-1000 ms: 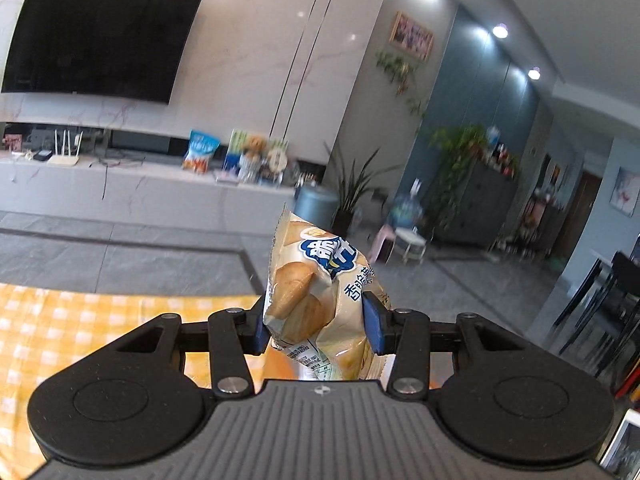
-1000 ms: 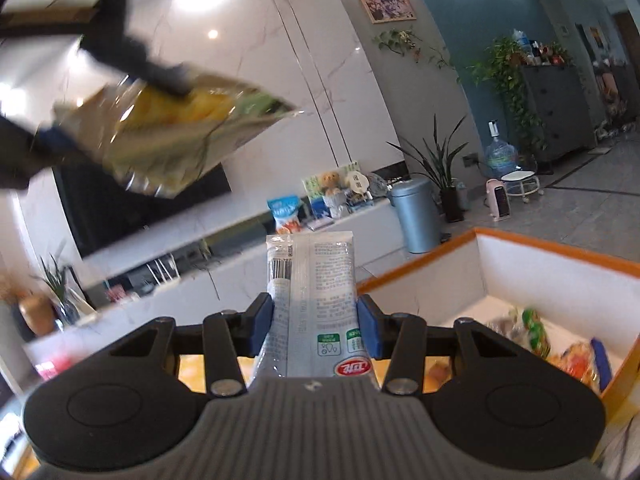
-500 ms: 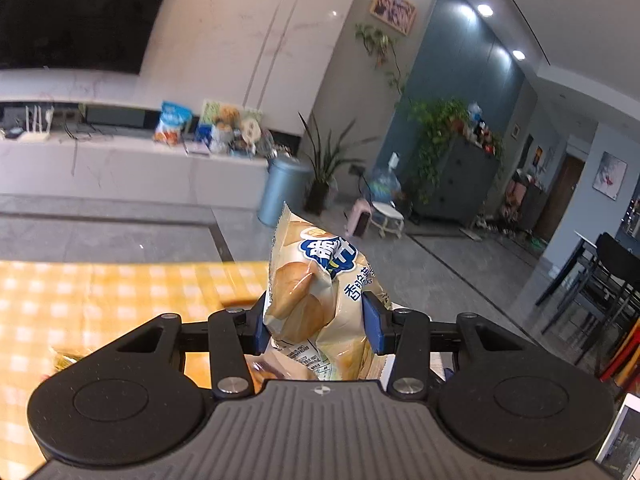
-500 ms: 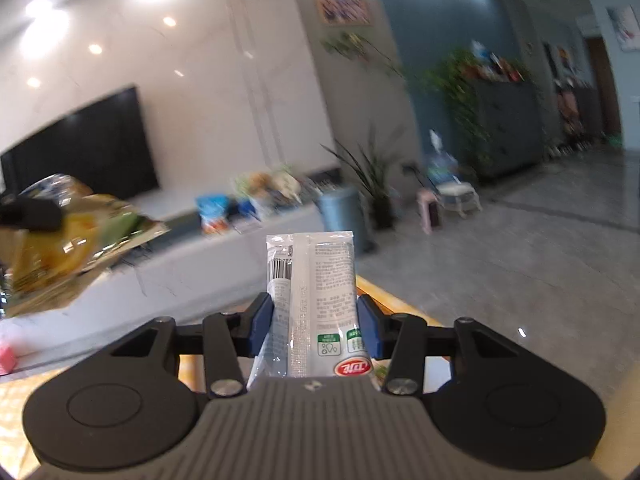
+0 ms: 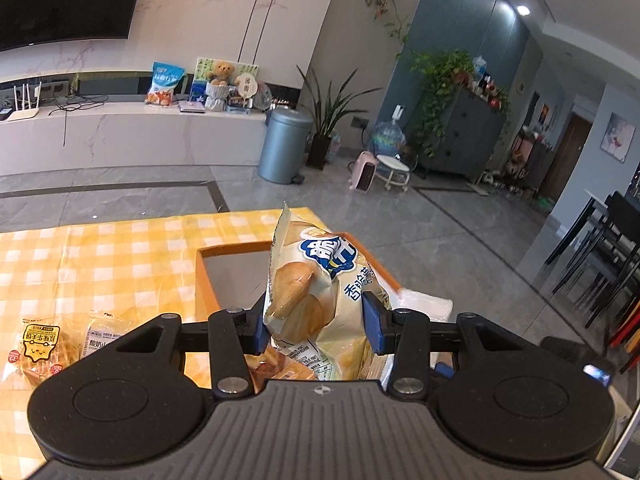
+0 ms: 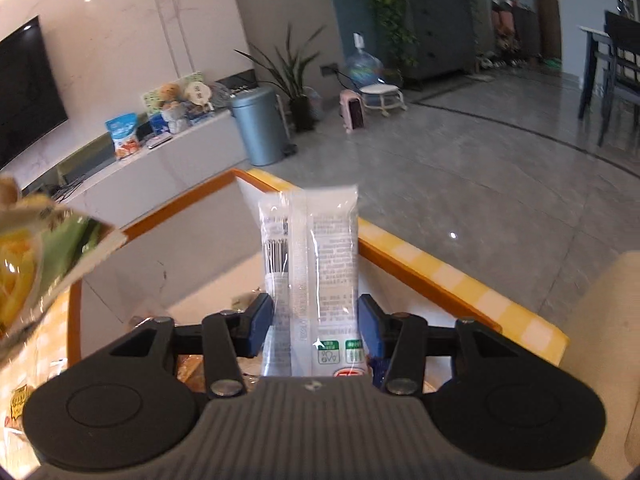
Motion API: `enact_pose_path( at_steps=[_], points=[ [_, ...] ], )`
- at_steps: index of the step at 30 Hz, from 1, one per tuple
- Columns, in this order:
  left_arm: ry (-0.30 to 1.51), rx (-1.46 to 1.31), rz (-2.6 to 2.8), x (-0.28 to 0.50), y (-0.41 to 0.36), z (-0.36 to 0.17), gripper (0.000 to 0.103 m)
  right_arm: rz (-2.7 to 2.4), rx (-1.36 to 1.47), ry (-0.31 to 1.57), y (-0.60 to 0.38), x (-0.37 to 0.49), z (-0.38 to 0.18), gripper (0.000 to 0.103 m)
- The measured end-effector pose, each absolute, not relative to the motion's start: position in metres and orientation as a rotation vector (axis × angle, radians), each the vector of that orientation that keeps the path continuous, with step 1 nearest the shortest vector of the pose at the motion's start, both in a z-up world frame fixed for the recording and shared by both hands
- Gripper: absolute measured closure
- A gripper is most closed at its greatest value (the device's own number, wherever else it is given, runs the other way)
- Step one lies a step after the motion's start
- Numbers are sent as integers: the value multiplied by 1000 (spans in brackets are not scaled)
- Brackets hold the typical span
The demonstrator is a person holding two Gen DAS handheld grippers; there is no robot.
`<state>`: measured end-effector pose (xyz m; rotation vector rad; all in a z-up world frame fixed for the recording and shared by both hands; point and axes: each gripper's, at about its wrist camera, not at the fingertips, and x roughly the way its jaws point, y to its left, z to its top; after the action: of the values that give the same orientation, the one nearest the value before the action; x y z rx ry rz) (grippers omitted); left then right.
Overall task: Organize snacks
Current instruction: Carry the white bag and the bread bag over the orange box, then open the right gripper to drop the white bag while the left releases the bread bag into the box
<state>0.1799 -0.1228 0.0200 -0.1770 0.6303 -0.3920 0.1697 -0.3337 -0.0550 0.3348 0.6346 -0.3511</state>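
Over the box's (image 6: 420, 276) near corner, right gripper (image 6: 316, 322) jaws are opening around the light, slippery white packet (image 6: 312, 252); left gripper (image 5: 318, 322) pinches the crinkly, fragile biscuit bag (image 5: 316, 292) mid-body

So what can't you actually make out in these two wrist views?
- Orange-rimmed box contents: right wrist view, hidden behind the tool body and white packet.
- Biscuit bag lower end: left wrist view, hidden by the tool.
- Green-and-yellow packet: right wrist view, blurred, cut off at the left edge.

Both claws now lower, over orange-rimmed box (image 6: 420, 276); right claw (image 6: 316, 328) loosening on white packet (image 6: 312, 264).
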Motion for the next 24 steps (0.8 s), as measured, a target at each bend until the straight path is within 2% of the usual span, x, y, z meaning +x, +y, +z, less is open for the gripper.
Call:
enact_pose_path(
  at_steps=[8,12,21,24],
  points=[
    [656,-185,-377,179,-123,17,52,-308,379,613,-333,151,-55,56],
    [667,-148,-379,189,-130,14,52,-319,434,562,-344,139,-47,50],
    [735,-157,-386,225,-149,-13,52,-271,484,585,-344,141,-49,48],
    [793,-175,-388,240,-155,-25,52,-256,474,595,-338,146,-51,44]
  ],
)
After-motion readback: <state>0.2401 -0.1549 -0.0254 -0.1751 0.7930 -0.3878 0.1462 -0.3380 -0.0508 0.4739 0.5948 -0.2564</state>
